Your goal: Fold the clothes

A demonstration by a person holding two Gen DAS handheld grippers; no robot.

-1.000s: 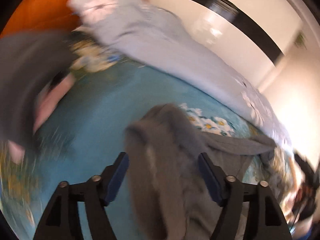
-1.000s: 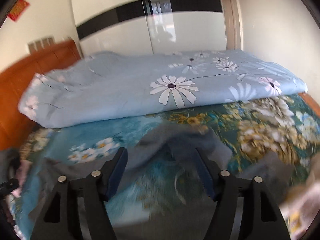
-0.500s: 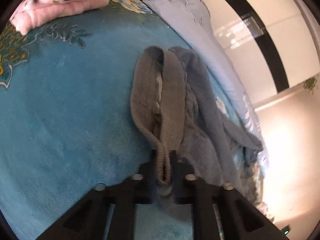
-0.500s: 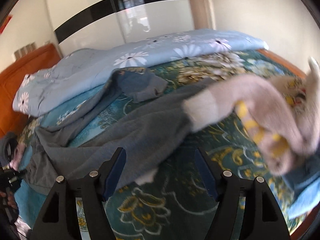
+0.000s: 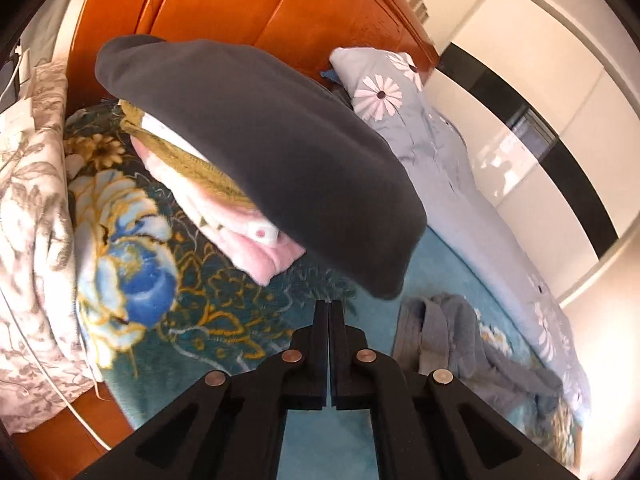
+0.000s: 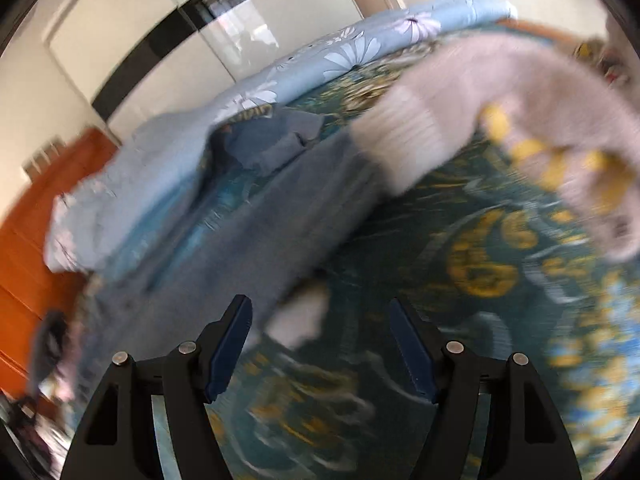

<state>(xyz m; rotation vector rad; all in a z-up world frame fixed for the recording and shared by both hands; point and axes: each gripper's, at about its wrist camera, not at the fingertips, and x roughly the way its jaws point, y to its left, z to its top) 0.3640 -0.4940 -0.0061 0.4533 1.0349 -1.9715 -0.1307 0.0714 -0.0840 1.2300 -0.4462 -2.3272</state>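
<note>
the bed (image 5: 248, 320) under you carries everything, its teal flowered blanket (image 6: 500, 280) spread wide. across it in your right view lies the grey garment (image 6: 248, 232), loose and long, with a pale sleeve (image 6: 460, 112) over its far end; in your left view it bunches beside the gripper. by the headboard (image 5: 240, 0) a stack sits with a dark folded piece (image 5: 280, 152) over a pink one (image 5: 256, 252). your left gripper (image 5: 329, 312) is closed on nothing; your right gripper (image 6: 320, 320) stands wide apart, empty. for a clean fold, pinch an edge, not a bunch.
</note>
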